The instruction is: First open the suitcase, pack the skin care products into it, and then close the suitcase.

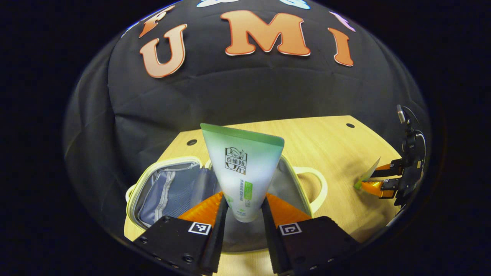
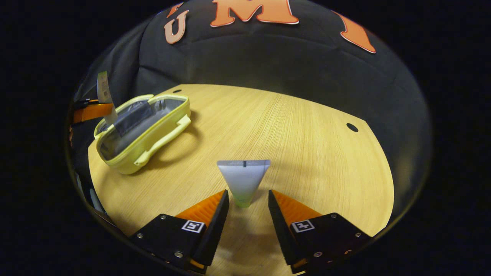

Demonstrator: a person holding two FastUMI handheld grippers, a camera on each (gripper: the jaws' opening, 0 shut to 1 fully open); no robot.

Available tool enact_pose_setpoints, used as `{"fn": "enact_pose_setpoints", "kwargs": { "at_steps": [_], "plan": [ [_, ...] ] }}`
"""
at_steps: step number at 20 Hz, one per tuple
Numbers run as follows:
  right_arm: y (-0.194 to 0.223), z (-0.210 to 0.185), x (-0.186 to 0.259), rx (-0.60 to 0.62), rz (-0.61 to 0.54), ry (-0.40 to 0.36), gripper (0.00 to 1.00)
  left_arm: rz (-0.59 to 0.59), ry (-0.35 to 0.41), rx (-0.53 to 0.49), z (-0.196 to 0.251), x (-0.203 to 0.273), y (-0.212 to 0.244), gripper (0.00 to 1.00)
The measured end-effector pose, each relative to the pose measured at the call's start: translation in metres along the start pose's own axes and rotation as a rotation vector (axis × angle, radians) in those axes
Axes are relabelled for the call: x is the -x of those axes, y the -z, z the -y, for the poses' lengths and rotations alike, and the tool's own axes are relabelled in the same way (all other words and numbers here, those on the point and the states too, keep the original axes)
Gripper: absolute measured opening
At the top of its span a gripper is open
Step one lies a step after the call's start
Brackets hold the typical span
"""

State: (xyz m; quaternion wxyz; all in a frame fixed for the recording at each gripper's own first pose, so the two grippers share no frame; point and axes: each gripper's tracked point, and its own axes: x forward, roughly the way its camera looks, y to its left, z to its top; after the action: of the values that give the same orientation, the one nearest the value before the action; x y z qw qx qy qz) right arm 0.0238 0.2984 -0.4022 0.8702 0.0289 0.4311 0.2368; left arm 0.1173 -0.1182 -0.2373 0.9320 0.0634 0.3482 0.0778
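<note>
Looking like staged recording booth, not home: black cloth wall [image 2: 268, 61] wrapping round behind light wood tabletop [image 2: 291, 130], 2 round holes [image 2: 352, 127] showing in table surface, square marker tags [image 1: 199, 228] sitting on gripper bodies.

A: Light's warm, from overhead. Wooden table [image 2: 291, 126] bright, booth wall dim, no glare.
B: Shadows?
A: Soft ones, under the suitcase [image 2: 144, 126] handle & by the small tube [image 2: 243, 180].
B: Focus?
A: Sharp mid-frame; heavy fisheye bend, edges darken w/ slight blur.
</note>
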Motion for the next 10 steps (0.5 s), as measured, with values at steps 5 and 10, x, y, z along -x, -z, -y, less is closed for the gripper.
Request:
{"fn": "enact_pose_setpoints", "kwargs": {
  "at_steps": [5, 10],
  "plan": [
    [-0.003, -0.011, -0.002, -0.064, -0.019, -0.003, 0.4, -0.065, 0.037, -0.002, -0.009, -0.015, 0.017, 0.5],
    [-0.02, -0.023, 0.015, -0.113, -0.008, -0.009, 0.35, -0.119, 0.079, -0.005, -0.015, -0.028, 0.031, 0.5]
  ]
}}
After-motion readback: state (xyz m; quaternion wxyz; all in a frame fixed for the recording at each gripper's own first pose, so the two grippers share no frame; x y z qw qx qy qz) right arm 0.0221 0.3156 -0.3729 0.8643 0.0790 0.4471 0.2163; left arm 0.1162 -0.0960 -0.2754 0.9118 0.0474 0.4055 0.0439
